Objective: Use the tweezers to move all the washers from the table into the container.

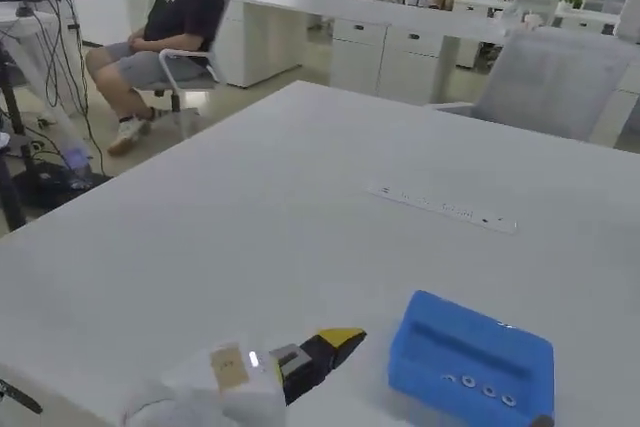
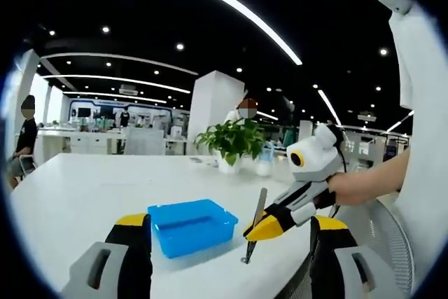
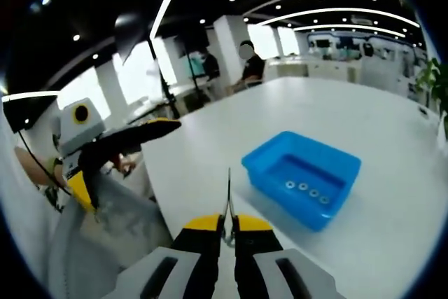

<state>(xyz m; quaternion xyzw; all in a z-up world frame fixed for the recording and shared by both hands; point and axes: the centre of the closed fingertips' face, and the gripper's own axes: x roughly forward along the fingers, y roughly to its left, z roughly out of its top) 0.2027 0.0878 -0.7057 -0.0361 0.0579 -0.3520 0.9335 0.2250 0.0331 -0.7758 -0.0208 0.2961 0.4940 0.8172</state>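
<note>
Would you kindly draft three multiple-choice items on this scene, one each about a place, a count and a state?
1. Where do the washers lie?
A) in the blue container
B) in a red bowl
C) on a plate

2. How many washers show there?
A) one
B) four
C) nine

3. How is the right gripper?
A) wide open and empty
B) shut on the tweezers
C) shut on a washer

Key:
1 A, they sit on the container's floor.
2 B, four lie in a row in the right gripper view.
3 B, its yellow tips pinch the tweezers' handle, and the tweezers point forward.
</note>
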